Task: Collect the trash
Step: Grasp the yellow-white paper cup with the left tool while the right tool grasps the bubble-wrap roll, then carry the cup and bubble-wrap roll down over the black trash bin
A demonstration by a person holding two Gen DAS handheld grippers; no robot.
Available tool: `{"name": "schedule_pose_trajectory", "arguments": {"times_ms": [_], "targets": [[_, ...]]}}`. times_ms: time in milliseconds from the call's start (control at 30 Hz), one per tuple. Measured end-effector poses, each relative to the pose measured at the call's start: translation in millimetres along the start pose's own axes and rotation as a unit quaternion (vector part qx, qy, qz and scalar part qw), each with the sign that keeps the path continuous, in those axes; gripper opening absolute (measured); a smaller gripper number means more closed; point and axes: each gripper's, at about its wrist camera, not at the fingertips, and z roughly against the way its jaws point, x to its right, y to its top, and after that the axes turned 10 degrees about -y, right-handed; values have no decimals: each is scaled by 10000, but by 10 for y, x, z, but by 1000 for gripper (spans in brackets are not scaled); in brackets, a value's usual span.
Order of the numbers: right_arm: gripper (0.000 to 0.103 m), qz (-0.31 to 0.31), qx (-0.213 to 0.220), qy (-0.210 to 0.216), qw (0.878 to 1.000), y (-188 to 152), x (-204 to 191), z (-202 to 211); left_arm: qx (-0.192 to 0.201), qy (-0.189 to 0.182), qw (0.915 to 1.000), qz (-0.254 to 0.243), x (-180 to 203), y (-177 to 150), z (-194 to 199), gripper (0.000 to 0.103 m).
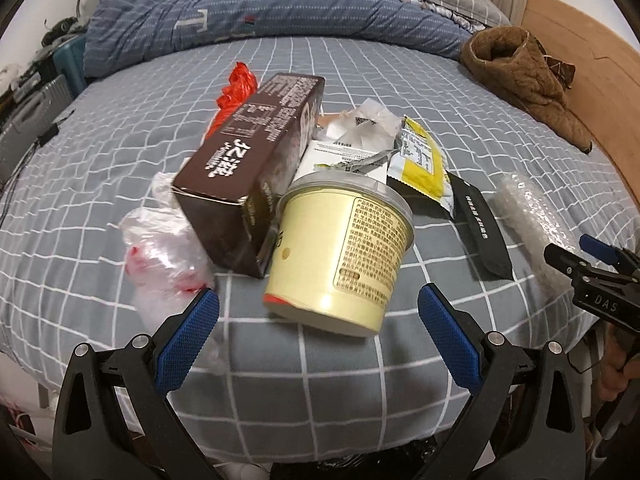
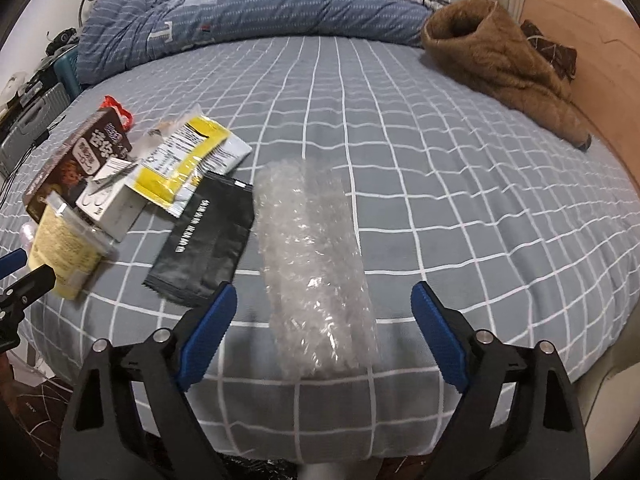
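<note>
Our right tongs (image 2: 324,312) gape empty astride the bubble wrap (image 2: 316,264), its long axis running straight away along the bed (image 2: 440,184); left tongs (image 1: 319,312), open too, face the cup (image 1: 340,248).

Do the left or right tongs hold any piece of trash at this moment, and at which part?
Nothing is held. The left tongs stand open before the cup, and the right tongs stand open around the bubble wrap, pads not touching it.

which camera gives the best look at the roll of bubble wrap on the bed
The right wrist view: the bubble wrap lies whole and centred ahead of the open right gripper. The left wrist view shows it only blurred near its right edge.
</note>
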Motion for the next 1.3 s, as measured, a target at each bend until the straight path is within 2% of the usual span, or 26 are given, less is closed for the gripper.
{"name": "schedule_pose_trajectory", "arguments": {"times_ms": [167, 300, 367, 400, 433, 467, 567, 933, 1300], "targets": [[71, -13, -122, 88, 9999, 22, -11, -129, -69, -60, 10000, 25, -1, 29, -135, 97], [60, -26, -223, 207, 9995, 20, -29, -184, -112, -133, 9998, 53, -17, 49, -223, 89], [48, 11, -261, 245, 9994, 18, -53, -200, -149, -137, 9998, 55, -17, 48, -254, 84], [46, 37, -269, 254, 9993, 20, -67, -200, -186, -118, 9997, 47, -11, 43, -273, 77], [41, 49, -274, 261, 9993, 24, -72, -198, -231, -91, 9997, 43, -6, 34, -292, 75], [36, 69, -275, 260, 9993, 29, -83, -191, -233, -93, 9997, 55, -4, 28, -293, 75], [31, 173, -210, 192, 9994, 38, -120, -135, -185, -125, 9997, 76, -8, 25, -257, 75], [30, 79, -82, 139, 9998, 5, -112, 159, 28, -151, 9999, 57, 35, -40, 72, 73], [29, 14, 96, 185, 9998, -166, -154, 645, 169, -229, 9996, 22, 83, -183, 437, 71]]}}
